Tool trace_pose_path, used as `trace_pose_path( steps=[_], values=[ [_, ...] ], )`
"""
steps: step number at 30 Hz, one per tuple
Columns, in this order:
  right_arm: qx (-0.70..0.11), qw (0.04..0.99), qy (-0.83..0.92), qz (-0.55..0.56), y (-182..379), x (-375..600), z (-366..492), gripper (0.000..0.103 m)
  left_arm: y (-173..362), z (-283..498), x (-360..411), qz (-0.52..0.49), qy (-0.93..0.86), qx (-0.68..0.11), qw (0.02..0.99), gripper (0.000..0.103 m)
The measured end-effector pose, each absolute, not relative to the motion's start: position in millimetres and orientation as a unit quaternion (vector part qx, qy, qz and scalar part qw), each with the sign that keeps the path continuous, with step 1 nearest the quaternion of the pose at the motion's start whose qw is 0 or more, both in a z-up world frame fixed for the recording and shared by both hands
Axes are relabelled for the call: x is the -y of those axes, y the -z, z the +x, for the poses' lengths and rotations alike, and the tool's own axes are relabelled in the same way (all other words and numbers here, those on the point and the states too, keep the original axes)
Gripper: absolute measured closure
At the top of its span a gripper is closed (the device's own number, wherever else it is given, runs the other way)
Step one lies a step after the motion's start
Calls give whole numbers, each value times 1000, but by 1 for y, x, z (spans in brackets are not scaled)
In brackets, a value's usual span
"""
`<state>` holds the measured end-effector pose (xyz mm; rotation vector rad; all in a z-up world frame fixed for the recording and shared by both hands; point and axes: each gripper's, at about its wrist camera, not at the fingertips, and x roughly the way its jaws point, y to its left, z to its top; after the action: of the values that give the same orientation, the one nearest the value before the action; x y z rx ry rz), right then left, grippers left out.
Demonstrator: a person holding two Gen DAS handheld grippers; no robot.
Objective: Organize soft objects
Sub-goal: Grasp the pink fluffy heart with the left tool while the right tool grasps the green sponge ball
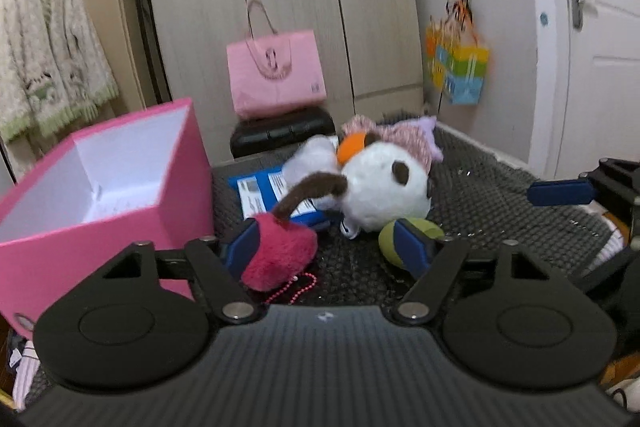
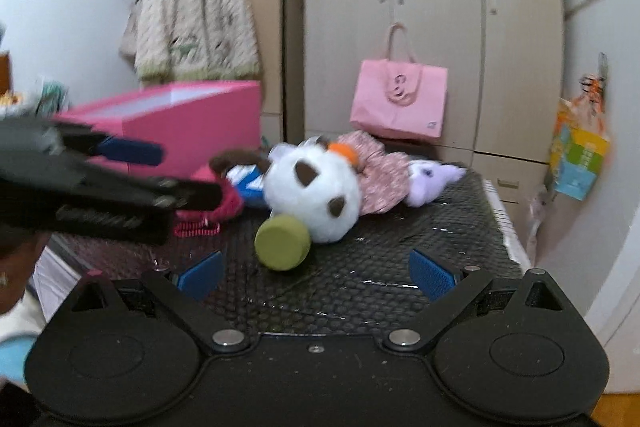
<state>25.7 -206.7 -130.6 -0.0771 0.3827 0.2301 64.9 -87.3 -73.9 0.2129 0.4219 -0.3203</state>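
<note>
A white round plush (image 1: 380, 183) (image 2: 316, 195) with brown spots, an orange nose and a pink dress lies on the dark mat (image 1: 500, 187). A magenta furry plush (image 1: 276, 255) with a brown stem and a pink bead chain lies by my left gripper (image 1: 330, 247), which is open, its left pad against the fur. A green soft cylinder (image 1: 400, 239) (image 2: 282, 243) lies in front of the white plush. A lilac plush (image 2: 430, 183) lies behind it. My right gripper (image 2: 316, 275) is open and empty, just short of the cylinder.
An open pink box (image 1: 80, 219) (image 2: 192, 131) stands at the left of the mat. A blue booklet (image 1: 260, 191) lies under the toys. A pink handbag (image 1: 276, 75) sits on a black case by the wardrobe. A colourful bag (image 1: 460, 71) hangs at right.
</note>
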Motion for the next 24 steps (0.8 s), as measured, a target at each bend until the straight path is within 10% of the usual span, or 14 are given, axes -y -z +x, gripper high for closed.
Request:
trace_pose_path(
  steps=[15, 24],
  values=[
    [-225, 964, -135, -32, 150, 193, 72, 21, 100, 111, 98, 157, 71, -254, 952, 35],
    [-196, 969, -135, -62, 158, 182, 70, 52, 116, 122, 97, 142, 48, -246, 958, 35]
  ],
)
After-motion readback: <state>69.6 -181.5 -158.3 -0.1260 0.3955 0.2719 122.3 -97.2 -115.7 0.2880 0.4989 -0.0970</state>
